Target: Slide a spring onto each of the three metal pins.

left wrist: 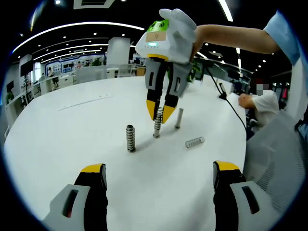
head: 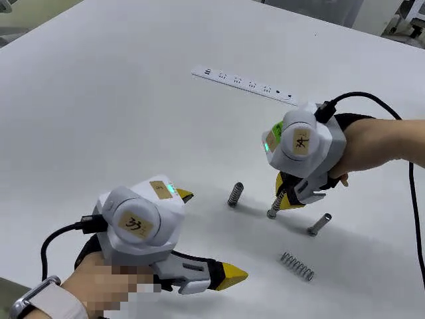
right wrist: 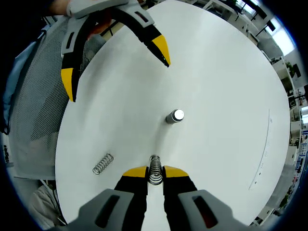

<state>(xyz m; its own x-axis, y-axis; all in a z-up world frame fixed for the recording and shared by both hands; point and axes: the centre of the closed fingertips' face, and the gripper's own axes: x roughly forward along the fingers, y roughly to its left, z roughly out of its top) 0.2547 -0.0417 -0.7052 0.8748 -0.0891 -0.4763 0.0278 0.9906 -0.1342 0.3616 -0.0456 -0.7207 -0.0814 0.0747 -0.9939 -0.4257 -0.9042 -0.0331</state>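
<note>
Over a white office tabletop [head: 99,100], a steel coil spring [right wrist: 154,163] is pinched by the right gripper [right wrist: 155,172]; the left gripper [left wrist: 160,167] is spread.

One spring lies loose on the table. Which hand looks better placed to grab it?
Probably the left. The left gripper is open and free, with the loose spring ahead of it; the right gripper is shut on a second spring over a pin.
</note>
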